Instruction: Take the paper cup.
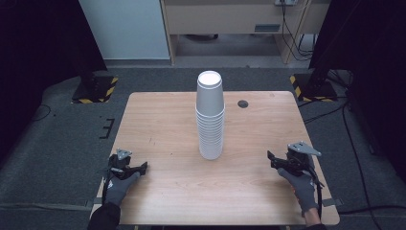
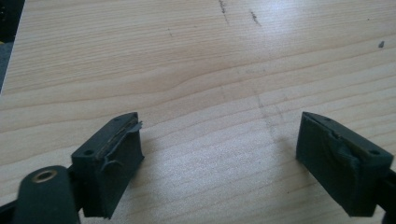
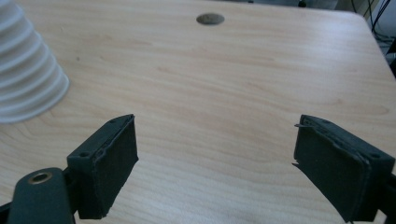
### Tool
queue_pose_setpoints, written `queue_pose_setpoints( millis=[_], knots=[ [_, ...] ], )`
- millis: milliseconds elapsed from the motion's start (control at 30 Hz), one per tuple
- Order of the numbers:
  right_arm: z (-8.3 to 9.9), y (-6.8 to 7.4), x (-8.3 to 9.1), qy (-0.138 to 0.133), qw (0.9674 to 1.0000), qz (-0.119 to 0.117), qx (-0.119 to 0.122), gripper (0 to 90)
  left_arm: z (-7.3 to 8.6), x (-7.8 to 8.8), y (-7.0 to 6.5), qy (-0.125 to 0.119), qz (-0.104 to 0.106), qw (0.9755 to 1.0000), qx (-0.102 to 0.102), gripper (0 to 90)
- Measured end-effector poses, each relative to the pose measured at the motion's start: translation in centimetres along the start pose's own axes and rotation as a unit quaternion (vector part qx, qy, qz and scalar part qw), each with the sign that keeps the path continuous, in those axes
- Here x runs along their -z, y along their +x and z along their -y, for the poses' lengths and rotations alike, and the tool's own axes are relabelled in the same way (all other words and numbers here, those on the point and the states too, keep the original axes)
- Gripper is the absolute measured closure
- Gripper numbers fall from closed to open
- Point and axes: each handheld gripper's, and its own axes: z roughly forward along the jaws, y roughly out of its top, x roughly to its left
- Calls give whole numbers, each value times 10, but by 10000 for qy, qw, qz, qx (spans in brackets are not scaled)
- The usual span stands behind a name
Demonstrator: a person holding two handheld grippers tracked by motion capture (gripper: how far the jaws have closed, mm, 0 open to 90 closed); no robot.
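Wooden surface [image 1: 163,124] carried everything, rectangular, pale grain, with a few dark scuffs visible in the left gripper view; floor around it was grey carpet [image 1: 57,143]; two black stands with yellow-black striped bases [image 1: 95,88] stood off the far-left and far-right corners.

Stack of white paper cups [image 1: 210,115] stood upside down, upright, roughly at the centre of the surface, slightly nearer the far edge than the near one; many nested rims showed as ridges along its lower half; the same stack [image 3: 25,74] appeared at the left margin of the right gripper view, base rim resting flat on the wood.

Small dark round grommet [image 1: 243,103] sat in the surface near the far edge, just right of the stack; also seen [image 3: 210,18] in the right gripper view.

Left tongs [image 1: 136,168] rested near the near-left corner, held by a grey-gloved hand [image 1: 119,187], pointing toward the middle; jaws stood wide apart with bare wood between them [image 2: 219,154]; nothing gripped.

Right tongs [image 1: 273,159] rested near the near-right corner, held by the other gloved hand [image 1: 301,189], pointing toward the stack; jaws likewise spread wide over bare wood [image 3: 215,158]; nothing gripped.

Both tongs were well apart from the stack, one on either side.
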Motion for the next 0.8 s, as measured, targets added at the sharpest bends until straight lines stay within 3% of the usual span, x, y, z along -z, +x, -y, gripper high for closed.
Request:
queue_pose_setpoints(
  millis=[300,800],
  knots=[
    [-22,13,15,-538,9981,-254,-160,132,2,-1,-1,-51,22,10000,-32,91],
    [-57,33,34,-1053,9928,-548,-134,133,1,-2,-1,-8,62,10000,-78,59]
  ],
)
